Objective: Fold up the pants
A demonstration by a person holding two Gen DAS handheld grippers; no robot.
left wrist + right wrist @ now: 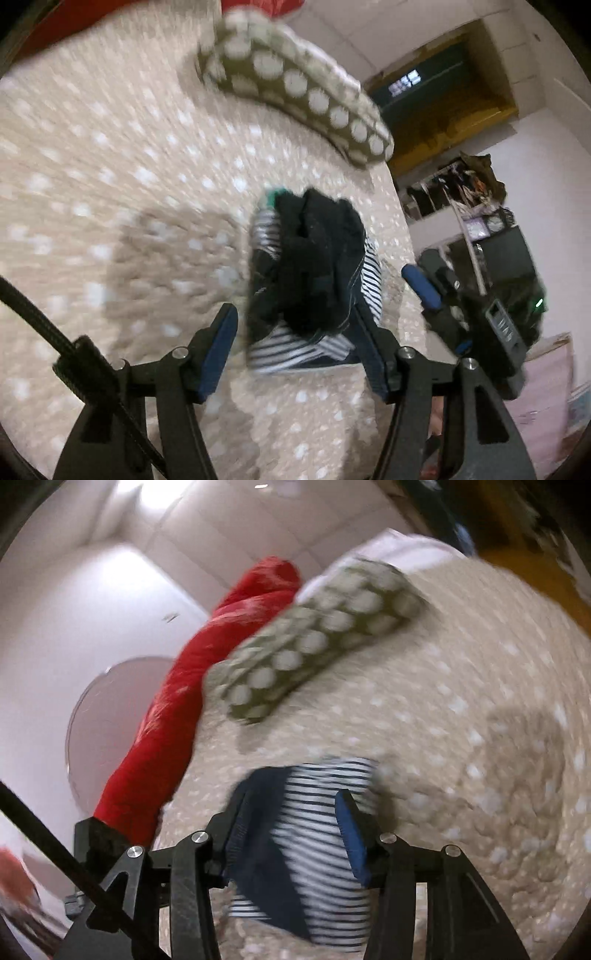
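No readable text, labels, brands or numbers in either view. Dark device point(503, 328) past the bed's right edge has pale markings, too blurred to read. Both views motion-blurred.

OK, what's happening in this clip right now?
A person holding two grippers works on striped pants bunched in a heap on a spotted bed cover. The left gripper is open around the heap. The right gripper straddles striped fabric; the frames are too blurred to show a firm grip.

bedspread point(110, 155) motion-blurred, spotted pillow point(314, 642) smeared, striped pants point(325, 834) partly hidden behind tongs
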